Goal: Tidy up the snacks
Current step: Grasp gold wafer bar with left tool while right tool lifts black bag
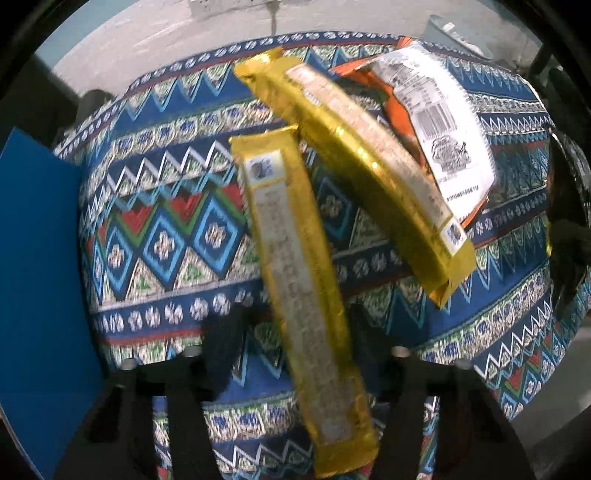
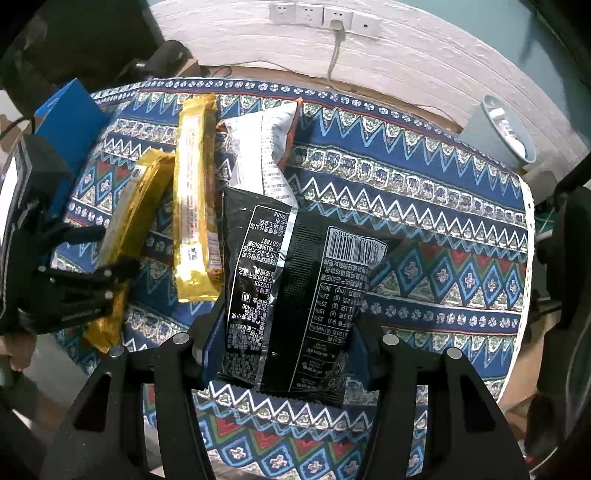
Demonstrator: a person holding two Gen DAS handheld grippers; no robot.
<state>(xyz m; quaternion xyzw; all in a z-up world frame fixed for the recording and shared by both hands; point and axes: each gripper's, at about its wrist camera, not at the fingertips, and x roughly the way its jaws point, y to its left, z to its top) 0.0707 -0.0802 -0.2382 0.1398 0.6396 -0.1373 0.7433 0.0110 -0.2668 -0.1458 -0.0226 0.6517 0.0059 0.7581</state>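
Note:
My left gripper [image 1: 295, 325] is shut on a long gold snack pack [image 1: 299, 288] and holds it above the patterned cloth; it also shows in the right wrist view [image 2: 127, 229], held by the left gripper [image 2: 110, 254]. A second gold pack [image 1: 365, 173] lies on the cloth, also seen in the right wrist view [image 2: 194, 199]. Beside it lies an orange-and-white bag [image 1: 439, 122], also in the right wrist view [image 2: 264, 151]. My right gripper [image 2: 288, 343] is shut on a black snack bag [image 2: 291, 302], held just above the cloth.
A blue box [image 1: 40, 295] stands at the table's left edge, also in the right wrist view [image 2: 70, 122]. The patterned tablecloth [image 2: 443, 229] covers the table. A pale blue bin [image 2: 506, 129] and wall sockets [image 2: 325, 16] are behind the table.

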